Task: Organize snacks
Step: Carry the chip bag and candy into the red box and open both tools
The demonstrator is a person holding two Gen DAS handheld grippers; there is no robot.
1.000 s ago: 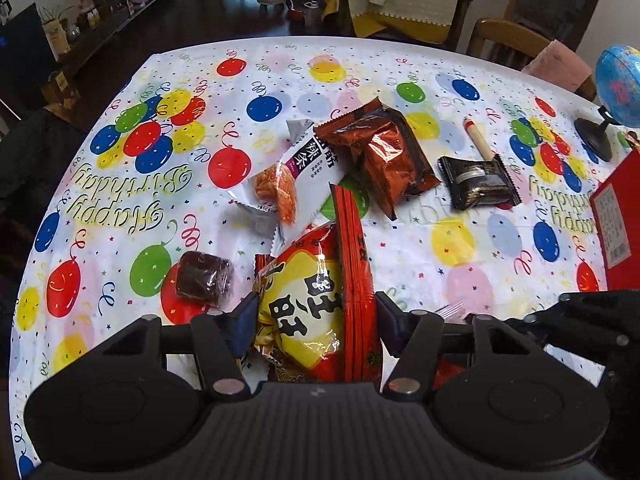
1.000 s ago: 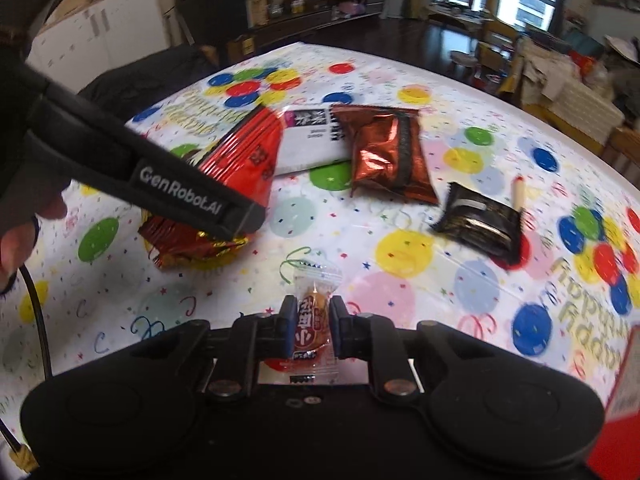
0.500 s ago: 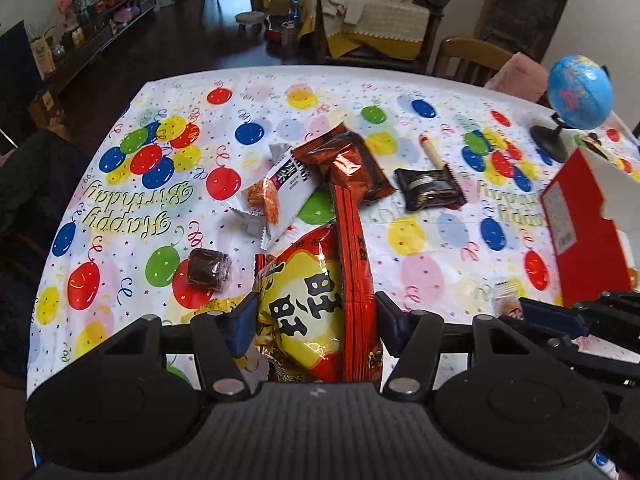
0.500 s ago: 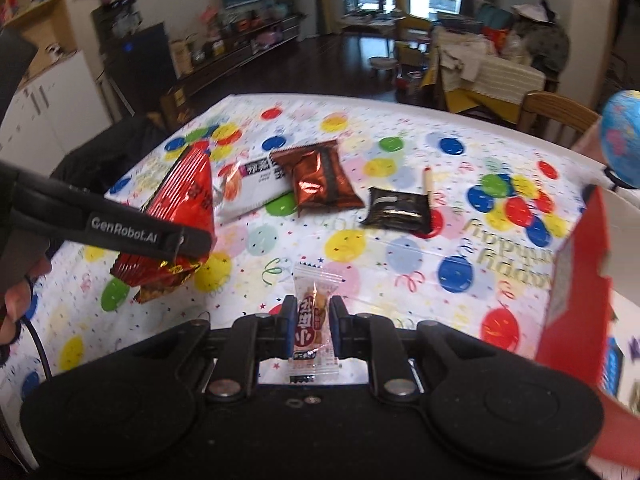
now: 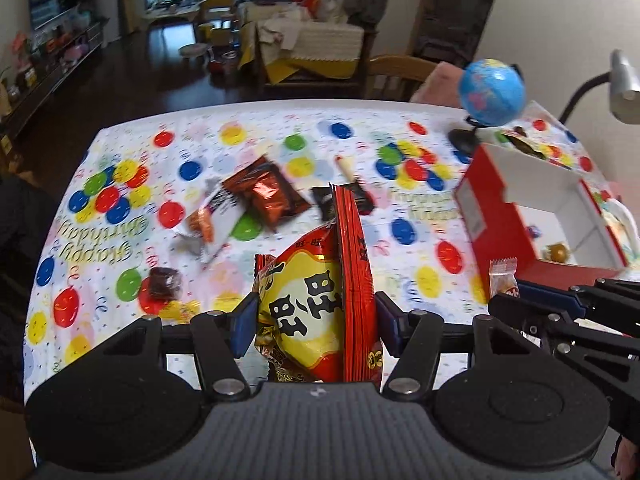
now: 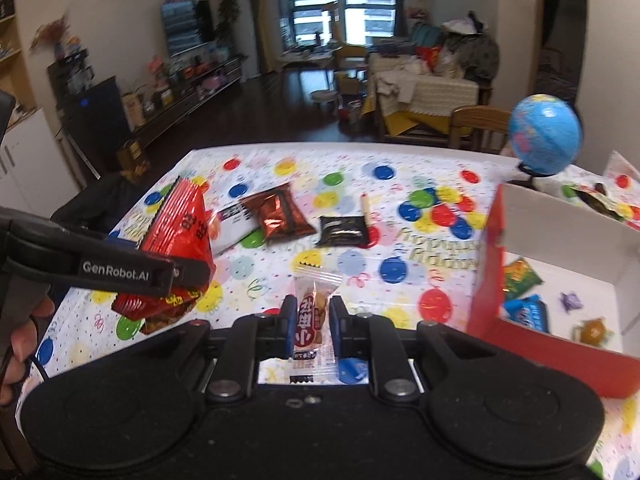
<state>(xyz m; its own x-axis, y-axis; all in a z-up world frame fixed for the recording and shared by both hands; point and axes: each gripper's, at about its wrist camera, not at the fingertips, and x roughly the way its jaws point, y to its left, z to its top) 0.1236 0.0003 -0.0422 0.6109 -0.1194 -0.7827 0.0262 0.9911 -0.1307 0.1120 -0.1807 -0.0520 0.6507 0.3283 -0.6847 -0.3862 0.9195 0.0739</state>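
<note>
My left gripper (image 5: pixel 314 322) is shut on a red and yellow snack bag (image 5: pixel 320 300) and holds it above the table; the bag also shows in the right wrist view (image 6: pixel 180 248). My right gripper (image 6: pixel 311 326) is shut on a small clear-wrapped candy (image 6: pixel 312 316), also seen in the left wrist view (image 5: pixel 502 282), just left of the red box (image 6: pixel 486 280). The open red box (image 5: pixel 492 216) has a white inside holding several small snacks. On the table lie a copper packet (image 6: pixel 276 218), a black packet (image 6: pixel 342 232), a white packet (image 5: pixel 216 216) and a brown sweet (image 5: pixel 164 280).
The table wears a balloon-print birthday cloth (image 5: pixel 100 240). A blue globe (image 5: pixel 492 92) on a black stand sits behind the box. A lamp (image 5: pixel 622 88) is at the far right. A stick-shaped snack (image 6: pixel 366 208) lies by the black packet. A wooden chair (image 6: pixel 476 124) stands beyond the table.
Both grippers have risen and swung right with their snacks. The red box and globe have come into fuller view, and the box's inside now shows.
</note>
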